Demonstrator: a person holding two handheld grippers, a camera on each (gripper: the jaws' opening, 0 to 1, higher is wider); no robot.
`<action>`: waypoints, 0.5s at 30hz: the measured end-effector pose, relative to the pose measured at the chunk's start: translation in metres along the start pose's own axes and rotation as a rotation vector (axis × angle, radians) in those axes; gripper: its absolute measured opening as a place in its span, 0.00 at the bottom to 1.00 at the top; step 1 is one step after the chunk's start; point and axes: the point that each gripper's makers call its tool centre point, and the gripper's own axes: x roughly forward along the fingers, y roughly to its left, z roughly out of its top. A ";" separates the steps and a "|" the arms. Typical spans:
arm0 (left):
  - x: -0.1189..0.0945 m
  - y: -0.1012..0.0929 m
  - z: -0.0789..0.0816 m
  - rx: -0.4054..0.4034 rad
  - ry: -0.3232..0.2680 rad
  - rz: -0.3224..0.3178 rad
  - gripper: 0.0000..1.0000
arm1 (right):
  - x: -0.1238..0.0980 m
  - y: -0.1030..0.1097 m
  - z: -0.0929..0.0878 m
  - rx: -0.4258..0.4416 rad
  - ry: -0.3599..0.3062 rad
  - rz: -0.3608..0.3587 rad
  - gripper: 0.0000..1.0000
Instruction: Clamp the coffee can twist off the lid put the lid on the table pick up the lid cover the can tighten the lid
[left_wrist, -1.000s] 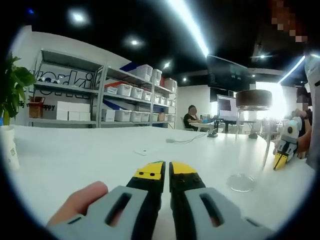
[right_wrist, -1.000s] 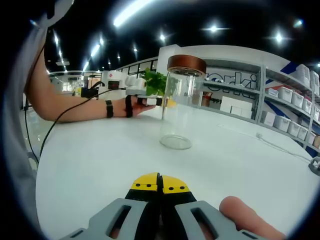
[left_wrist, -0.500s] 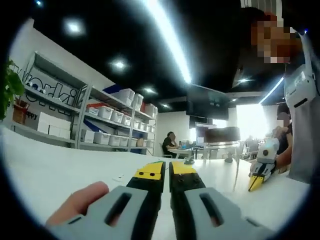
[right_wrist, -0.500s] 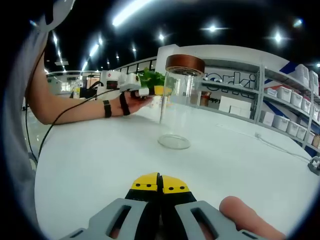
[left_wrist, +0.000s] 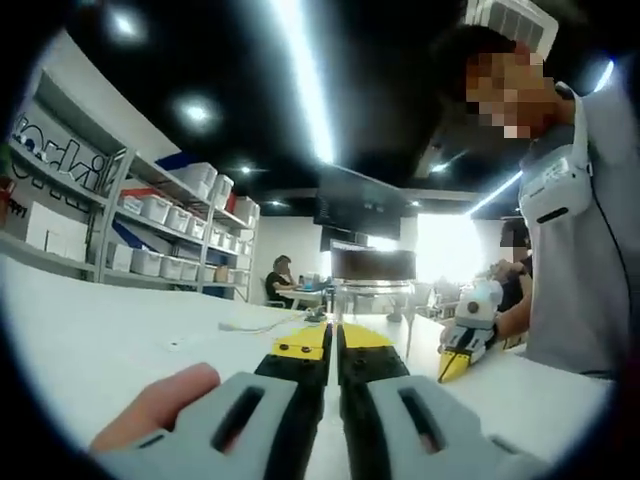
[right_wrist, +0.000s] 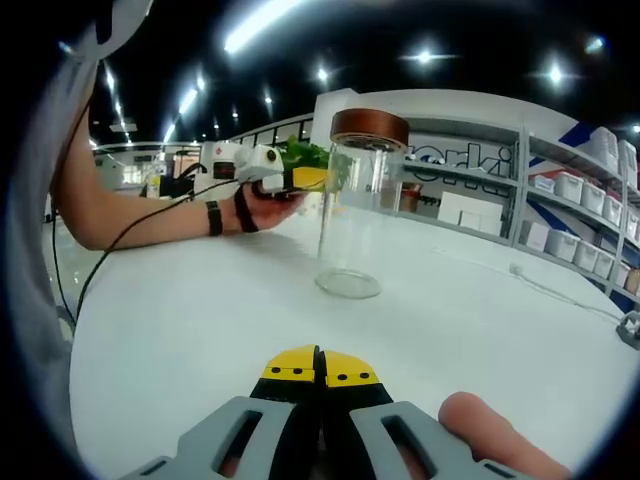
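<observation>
Each hand-held gripper has two grey moulded jaws with elongated slots, black inner faces and yellow tips. The left gripper (left_wrist: 335, 345) carries small dark screw marks on its left yellow tip; the right gripper (right_wrist: 320, 367) shows similar marks on both tips. Seen from outside, each gripper body is white. The person wears a light grey short-sleeved top (left_wrist: 585, 250), a white chest-mounted device (left_wrist: 552, 188), and black wrist straps (right_wrist: 216, 217) with a thin black cable (right_wrist: 130, 232).
</observation>
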 end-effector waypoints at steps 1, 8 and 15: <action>0.002 -0.006 -0.001 -0.012 0.004 -0.028 0.00 | 0.000 0.000 0.000 0.001 0.000 0.000 0.00; 0.010 -0.037 -0.027 -0.057 0.115 -0.177 0.00 | 0.000 0.000 0.001 0.002 0.000 0.001 0.00; 0.014 -0.046 -0.037 -0.064 0.159 -0.194 0.00 | 0.000 0.000 0.000 0.006 0.000 0.004 0.00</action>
